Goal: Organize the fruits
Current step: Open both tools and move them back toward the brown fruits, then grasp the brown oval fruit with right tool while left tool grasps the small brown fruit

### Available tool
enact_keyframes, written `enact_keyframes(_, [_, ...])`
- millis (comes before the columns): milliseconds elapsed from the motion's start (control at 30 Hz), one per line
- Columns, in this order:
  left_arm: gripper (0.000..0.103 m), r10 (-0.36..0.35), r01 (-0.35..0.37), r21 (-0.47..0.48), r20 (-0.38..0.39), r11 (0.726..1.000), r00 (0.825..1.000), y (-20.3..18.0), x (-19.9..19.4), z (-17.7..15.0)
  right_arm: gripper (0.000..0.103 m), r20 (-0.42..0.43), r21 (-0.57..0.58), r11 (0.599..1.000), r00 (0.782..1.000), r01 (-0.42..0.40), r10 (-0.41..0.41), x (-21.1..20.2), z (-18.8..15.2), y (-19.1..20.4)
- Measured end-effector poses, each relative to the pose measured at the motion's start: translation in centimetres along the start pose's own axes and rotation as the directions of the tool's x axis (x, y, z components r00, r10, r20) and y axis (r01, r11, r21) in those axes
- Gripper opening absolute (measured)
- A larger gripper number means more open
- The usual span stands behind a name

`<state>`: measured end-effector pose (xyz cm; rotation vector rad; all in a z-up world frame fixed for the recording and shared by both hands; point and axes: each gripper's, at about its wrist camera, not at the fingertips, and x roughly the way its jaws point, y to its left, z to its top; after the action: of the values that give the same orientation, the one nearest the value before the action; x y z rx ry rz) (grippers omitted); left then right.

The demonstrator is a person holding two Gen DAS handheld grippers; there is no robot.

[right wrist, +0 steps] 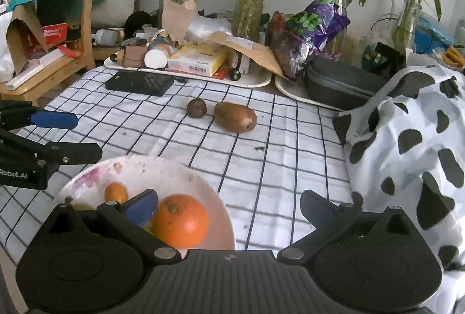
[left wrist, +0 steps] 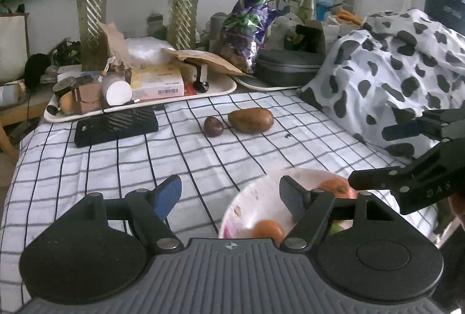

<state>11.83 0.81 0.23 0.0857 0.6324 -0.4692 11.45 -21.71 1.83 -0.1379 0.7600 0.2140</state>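
Left wrist view: the left claw point(left wrist: 231, 195) stands partly open with nothing between its blue pads, hovering over the white cloth with a dark grid pattern point(left wrist: 116, 163) that covers the tabletop. The white floral-patterned bowl point(left wrist: 247, 197) sits just ahead and to the right of it, partly behind the right finger, and holds orange fruit. Two loose items remain well beyond the bowl — a small dark round fruit point(left wrist: 213, 126) and, just beside it, an oblong brown fruit point(left wrist: 250, 120); whether the two touch cannot be told. The right claw point(left wrist: 375, 157) enters from the right edge, its jaws apart and empty. Right wrist view: the right claw point(right wrist: 229, 208) is wide open and holds nothing; its left pad hangs over the bowl point(right wrist: 203, 177), close to a large orange round fruit point(right wrist: 180, 221), with a smaller orange fruit point(right wrist: 116, 192) further left in the bowl. The dark round fruit point(right wrist: 196, 107) and the oblong brown fruit point(right wrist: 235, 116) lie on the cloth ahead, well apart from the bowl. Judged step: reach for a loose fruit. Advance one claw only, centre the fruit between the pads, and approach the oblong fruit across its short axis — a round fruit is likely to roll if nudged. Keep clear of the black-spotted white fabric point(right wrist: 407, 139) at the right.
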Motion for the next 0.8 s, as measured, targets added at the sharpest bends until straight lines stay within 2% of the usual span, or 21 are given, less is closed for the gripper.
enact_keyframes(367, [0.073,0.006,-0.005,0.029,-0.017,1.000,1.000,2.1,5.1,2.1,0.103,-0.031,-0.059,0.998,1.000,0.002,-0.003,5.4,2.9,-0.8])
enact_keyframes(600, [0.073,-0.013,0.015,0.094,-0.021,0.995,1.000,2.7,9.0,3.0,0.103,-0.046,-0.116,0.993,0.999,-0.017,0.011,9.4,4.6,-1.7])
enact_keyframes(800, [0.072,-0.018,0.022,0.130,-0.026,0.991,0.999,3.3,12.3,3.6,0.103,-0.046,-0.122,0.992,0.998,-0.041,0.035,12.6,5.7,-2.9])
